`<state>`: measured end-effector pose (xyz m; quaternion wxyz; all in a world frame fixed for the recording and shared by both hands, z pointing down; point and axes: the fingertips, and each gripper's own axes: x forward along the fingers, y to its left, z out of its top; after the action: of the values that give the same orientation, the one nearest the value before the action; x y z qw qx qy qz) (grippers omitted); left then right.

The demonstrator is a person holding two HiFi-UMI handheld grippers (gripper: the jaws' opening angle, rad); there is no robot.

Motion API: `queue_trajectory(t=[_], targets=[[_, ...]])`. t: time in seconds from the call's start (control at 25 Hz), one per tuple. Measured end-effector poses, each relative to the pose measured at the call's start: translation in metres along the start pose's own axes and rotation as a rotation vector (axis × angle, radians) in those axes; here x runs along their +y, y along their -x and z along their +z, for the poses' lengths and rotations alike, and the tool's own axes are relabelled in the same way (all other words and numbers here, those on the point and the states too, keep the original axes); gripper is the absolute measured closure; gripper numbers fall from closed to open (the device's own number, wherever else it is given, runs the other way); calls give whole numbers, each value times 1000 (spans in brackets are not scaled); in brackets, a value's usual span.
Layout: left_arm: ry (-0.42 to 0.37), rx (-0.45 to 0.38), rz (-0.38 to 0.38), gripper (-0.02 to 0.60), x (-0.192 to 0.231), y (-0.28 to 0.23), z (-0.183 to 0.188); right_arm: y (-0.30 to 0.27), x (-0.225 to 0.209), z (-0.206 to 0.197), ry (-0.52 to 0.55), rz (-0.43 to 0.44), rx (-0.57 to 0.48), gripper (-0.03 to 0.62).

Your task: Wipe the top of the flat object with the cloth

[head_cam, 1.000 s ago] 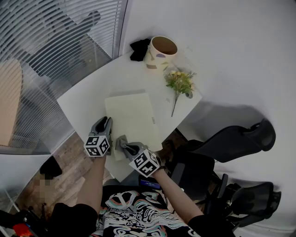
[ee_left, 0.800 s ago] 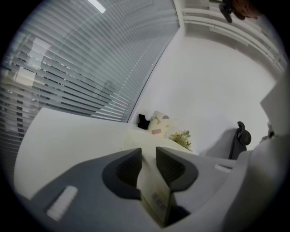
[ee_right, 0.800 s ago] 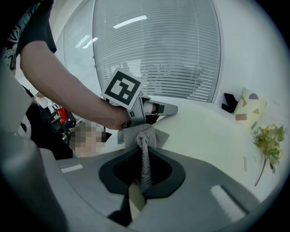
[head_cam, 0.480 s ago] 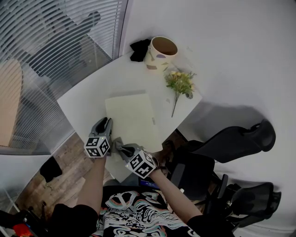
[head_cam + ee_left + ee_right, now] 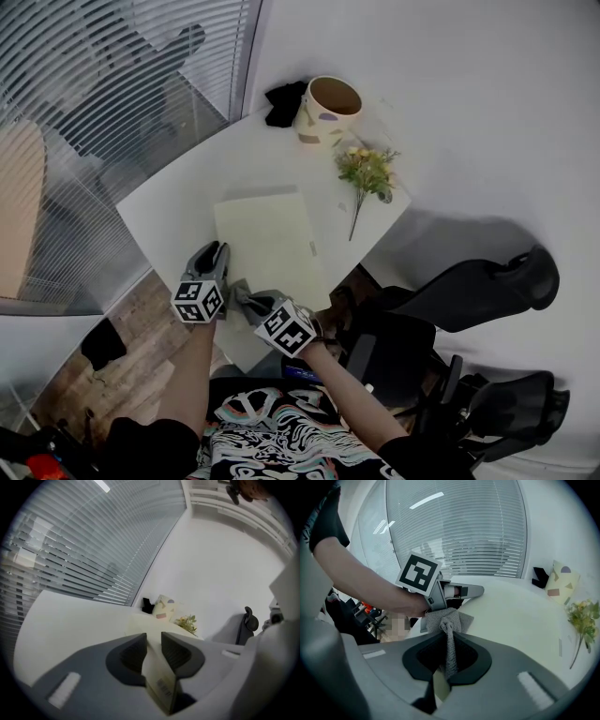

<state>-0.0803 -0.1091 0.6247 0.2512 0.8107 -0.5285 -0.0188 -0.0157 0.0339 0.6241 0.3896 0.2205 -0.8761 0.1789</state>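
Cloth (image 5: 449, 620) sits pinched in the right gripper (image 5: 449, 660), at the near left corner of the board (image 5: 272, 234). Just left, the left gripper (image 5: 153, 651) clamps that board's edge. Board lies flat on the table (image 5: 173, 197), long axis running near to far, toward flowers (image 5: 367, 169) and cup (image 5: 328, 108).

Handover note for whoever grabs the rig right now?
Left gripper: shut on the near left edge of the flat object, which lies on the table.
Right gripper: shut on the cloth, at the object's near corner.
Done: both grips set; how much is wiped cannot be told.
To do: sweep the cloth across the top toward the far edge.
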Motion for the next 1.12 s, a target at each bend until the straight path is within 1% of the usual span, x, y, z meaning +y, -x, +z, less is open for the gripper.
queue_trajectory(t=[0.44,0.64,1.12], targets=[[1,4,-4,430,0,0,-1,-7,-15,7,-24,7,-3,577],[7,8,-12,431,-1,1,-1,-3,-24,21,-23,-2,-5,577],[16,17,-23,436,-1,0,-3,-13,-49,35,-46,-10,-16,577]])
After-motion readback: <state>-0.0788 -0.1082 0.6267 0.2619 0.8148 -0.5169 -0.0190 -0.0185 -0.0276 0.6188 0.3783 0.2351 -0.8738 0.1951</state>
